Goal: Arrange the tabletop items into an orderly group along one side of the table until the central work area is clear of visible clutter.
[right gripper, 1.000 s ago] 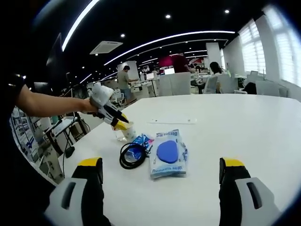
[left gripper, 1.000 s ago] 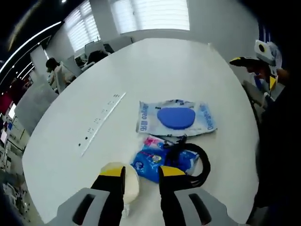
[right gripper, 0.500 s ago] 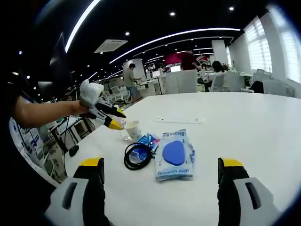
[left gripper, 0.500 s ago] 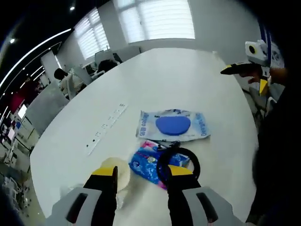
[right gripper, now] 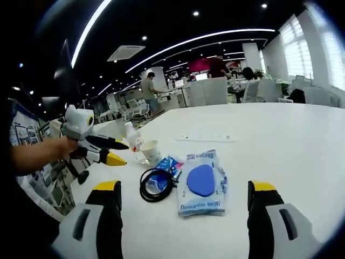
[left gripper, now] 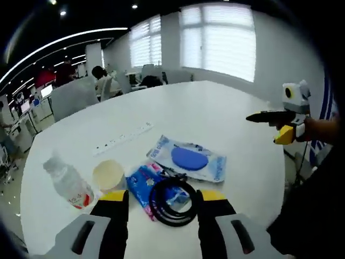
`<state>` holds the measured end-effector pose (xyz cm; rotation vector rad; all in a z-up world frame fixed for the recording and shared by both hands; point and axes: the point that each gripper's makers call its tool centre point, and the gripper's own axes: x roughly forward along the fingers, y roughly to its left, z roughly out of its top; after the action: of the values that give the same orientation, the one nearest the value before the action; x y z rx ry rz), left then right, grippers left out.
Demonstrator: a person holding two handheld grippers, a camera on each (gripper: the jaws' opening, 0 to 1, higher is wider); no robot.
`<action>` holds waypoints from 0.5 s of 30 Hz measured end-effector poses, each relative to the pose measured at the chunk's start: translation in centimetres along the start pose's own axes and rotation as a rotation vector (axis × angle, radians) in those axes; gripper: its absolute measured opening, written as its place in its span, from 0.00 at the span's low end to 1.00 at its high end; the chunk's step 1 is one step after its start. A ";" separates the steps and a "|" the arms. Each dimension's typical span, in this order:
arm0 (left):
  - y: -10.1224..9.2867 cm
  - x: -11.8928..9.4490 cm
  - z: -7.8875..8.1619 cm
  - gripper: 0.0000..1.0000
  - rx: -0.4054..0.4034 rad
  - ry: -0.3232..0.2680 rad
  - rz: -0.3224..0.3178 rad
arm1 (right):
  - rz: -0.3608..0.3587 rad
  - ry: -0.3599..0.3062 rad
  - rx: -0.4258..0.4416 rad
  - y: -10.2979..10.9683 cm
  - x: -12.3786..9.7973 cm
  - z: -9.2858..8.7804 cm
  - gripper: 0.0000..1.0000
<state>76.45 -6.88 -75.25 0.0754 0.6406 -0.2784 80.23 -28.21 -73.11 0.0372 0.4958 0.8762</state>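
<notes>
Both tongs stand with their jaws apart and hold nothing. Seen from the left gripper view, the left tongs point(left gripper: 157, 200) hang above the near edge of the white tabletop point(left gripper: 215, 116), and the items lie in a row just beyond them. Farthest left, a clear water bottle point(left gripper: 67, 182) with a red-and-white label lies tilted on its side. Just beside it stands a paper cup point(left gripper: 108, 174), mouth up. Next comes a blue snack packet point(left gripper: 144, 183), with a coiled black cable point(left gripper: 172, 201) lying partly over its right end. Beyond the cable sits a flat wet-wipe pack point(left gripper: 188, 159) with a blue oval lid. A long white power strip point(left gripper: 121, 138) lies farther back, apart from the group. At the right edge of that view the right tongs point(left gripper: 267, 117) float over the tabletop's far side, held by a hand.

From the right gripper view, the right tongs point(right gripper: 183, 193) spread wide, framing the same cluster: the bottle point(right gripper: 133, 140) upright-looking at left, cup point(right gripper: 151, 152), packet point(right gripper: 163, 174), cable point(right gripper: 154, 185) and wipe pack point(right gripper: 201, 182). The left tongs point(right gripper: 110, 151) hover at the left, near the bottle.
</notes>
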 end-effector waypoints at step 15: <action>-1.8 1.7 -3.1 0.42 -0.121 0.031 0.018 | 0.040 0.057 0.057 1.1 4.1 -1.8 0.74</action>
<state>75.48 -8.50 -78.73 -0.0303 0.6862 -0.2213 80.88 -24.75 -76.12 0.0743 0.5748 0.9036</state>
